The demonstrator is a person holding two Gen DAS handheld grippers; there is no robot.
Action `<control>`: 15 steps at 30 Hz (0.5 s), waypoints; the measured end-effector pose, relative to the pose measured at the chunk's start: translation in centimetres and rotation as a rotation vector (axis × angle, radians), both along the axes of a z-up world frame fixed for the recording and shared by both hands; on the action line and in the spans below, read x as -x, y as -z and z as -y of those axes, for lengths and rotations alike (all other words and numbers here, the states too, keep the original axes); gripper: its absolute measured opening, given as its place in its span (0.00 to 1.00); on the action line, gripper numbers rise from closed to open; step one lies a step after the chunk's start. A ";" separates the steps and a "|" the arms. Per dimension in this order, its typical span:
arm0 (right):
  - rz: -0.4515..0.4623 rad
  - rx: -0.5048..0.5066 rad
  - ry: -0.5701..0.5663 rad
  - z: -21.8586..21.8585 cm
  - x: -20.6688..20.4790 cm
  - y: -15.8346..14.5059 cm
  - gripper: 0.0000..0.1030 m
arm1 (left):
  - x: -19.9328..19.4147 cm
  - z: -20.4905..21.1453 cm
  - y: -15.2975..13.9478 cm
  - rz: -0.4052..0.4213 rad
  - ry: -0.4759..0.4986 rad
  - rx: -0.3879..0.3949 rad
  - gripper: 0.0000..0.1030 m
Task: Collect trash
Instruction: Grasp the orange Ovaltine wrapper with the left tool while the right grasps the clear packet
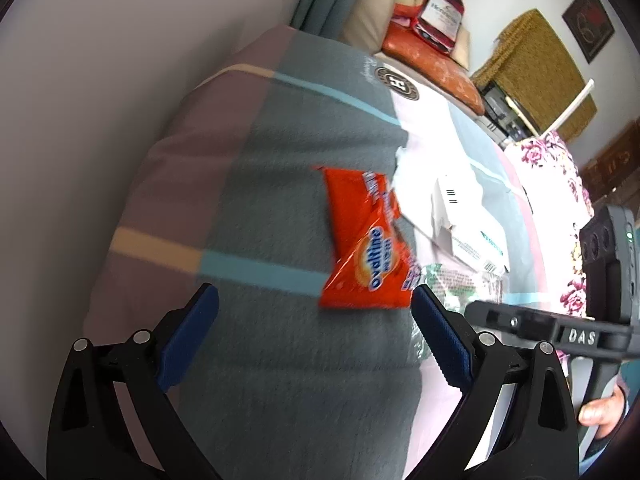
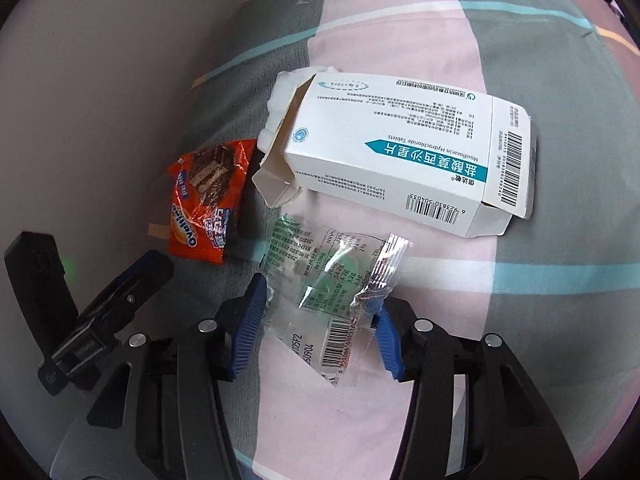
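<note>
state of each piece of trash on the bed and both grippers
white cardboard medicine box: lying flat, left end flap torn open
orange foil Ovaltine wrapper: crumpled, lying on the blanket, untouched
clear plastic wrapper: crinkled, between the right gripper's pads
right gripper: partly closed around the clear wrapper
left gripper: open, empty, just short of the orange wrapper

Orange wrapper [image 2: 208, 200] w/ blue-white lettering. White box [image 2: 404, 152], teal band, black barcodes. Clear wrapper [image 2: 332, 280], green print. Blanket [image 2: 540, 280]: grey & pink blocks, light-blue stripes. Claw pads [image 2: 250, 320] blue, arms black.
</note>
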State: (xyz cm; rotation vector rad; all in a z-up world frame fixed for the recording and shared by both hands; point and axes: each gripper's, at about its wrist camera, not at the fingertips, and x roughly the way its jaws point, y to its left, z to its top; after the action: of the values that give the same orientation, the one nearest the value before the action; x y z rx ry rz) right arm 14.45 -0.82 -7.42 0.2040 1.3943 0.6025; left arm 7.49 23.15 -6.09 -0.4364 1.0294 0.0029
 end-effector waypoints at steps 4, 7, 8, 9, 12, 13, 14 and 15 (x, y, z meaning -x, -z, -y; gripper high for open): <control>0.045 0.007 0.015 1.2 0.2 -1.2 0.39 | -2.1 1.2 0.0 -0.004 0.022 -0.015 0.94; 0.078 0.011 0.049 2.6 0.2 -2.2 0.34 | -3.3 2.2 0.1 0.003 0.037 -0.021 0.94; 0.089 0.012 0.060 3.1 0.2 -2.6 0.33 | -3.6 2.4 0.2 0.005 0.043 -0.024 0.94; 0.099 0.014 0.066 3.4 0.2 -2.7 0.32 | -3.9 2.7 0.3 0.006 0.048 -0.029 0.94; 0.125 0.016 0.089 4.9 0.4 -3.4 0.30 | -4.8 3.4 0.7 0.005 0.054 -0.052 0.84; 0.127 0.012 0.097 5.2 0.4 -3.5 0.30 | -5.0 3.6 0.9 -0.003 0.058 -0.056 0.72; 0.128 0.010 0.100 5.7 0.4 -3.6 0.30 | -5.1 3.8 1.2 -0.012 0.060 -0.056 0.63; 0.130 0.006 0.106 6.1 0.5 -3.7 0.29 | -5.0 4.0 1.0 -0.005 0.052 -0.084 0.58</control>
State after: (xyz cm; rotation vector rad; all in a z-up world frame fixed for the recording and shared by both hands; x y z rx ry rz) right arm 13.96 -6.92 -3.71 0.2280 1.2513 0.5147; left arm 12.54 19.17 -7.10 -0.3331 1.0413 0.0004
